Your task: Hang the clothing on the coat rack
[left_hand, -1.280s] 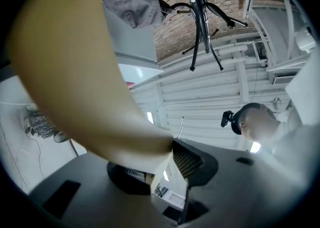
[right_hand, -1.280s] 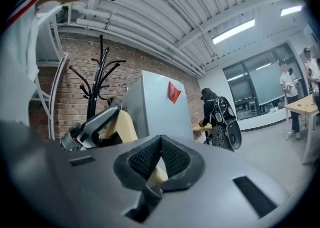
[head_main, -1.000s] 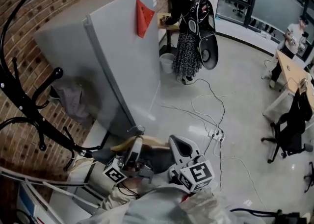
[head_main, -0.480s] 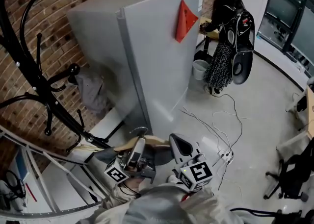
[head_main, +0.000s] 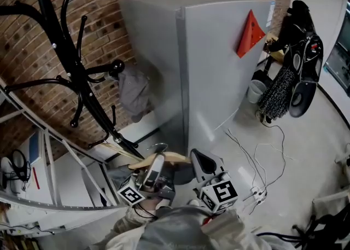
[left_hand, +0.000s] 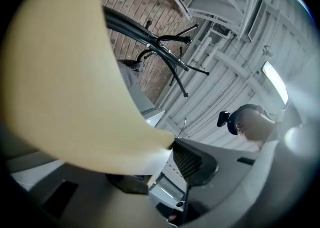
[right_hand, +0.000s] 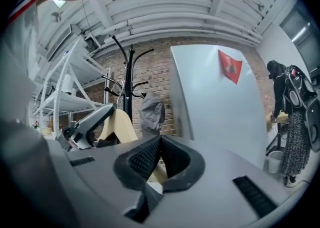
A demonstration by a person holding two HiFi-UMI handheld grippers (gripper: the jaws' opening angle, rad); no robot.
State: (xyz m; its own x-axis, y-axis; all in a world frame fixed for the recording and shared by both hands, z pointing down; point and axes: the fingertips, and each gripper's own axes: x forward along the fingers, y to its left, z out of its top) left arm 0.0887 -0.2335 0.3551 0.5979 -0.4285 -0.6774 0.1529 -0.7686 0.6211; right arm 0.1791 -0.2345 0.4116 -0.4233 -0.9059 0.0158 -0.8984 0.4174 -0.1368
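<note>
Plainly, the left gripper (left_hand: 170, 147) is clamped on a pale, curved wooden hanger (left_hand: 65, 72). The hanger's broad arm fills much of the left gripper view and ends against the ribbed pad of one jaw. The right gripper (right_hand: 159, 141) has its jaw tips pressed together (a sliver of pale wood shows through the gap beneath them, though whether it is pinched cannot be told).

In the head view the two grippers sit side by side, low in the middle, with the hanger reaching from one to the other. The hanger's small metal hook (head_main: 156, 146) stands up above it, and dark grey clothing (head_main: 178, 173) is bunched beneath it, between the grippers.

Up and to the left stands the black metal coat rack (head_main: 65, 41), its curved arms spread in front of a red brick wall (head_main: 33, 3). The hanger's left end lies near the rack's lowest prongs; contact cannot be judged. A light grey garment (head_main: 134, 90) hangs at one knobbed arm, between the rack and a tall grey cabinet (head_main: 219, 68). The cabinet bears a red triangular sign (head_main: 250, 34). White metal shelving (head_main: 65, 189) fills the lower left.
</note>
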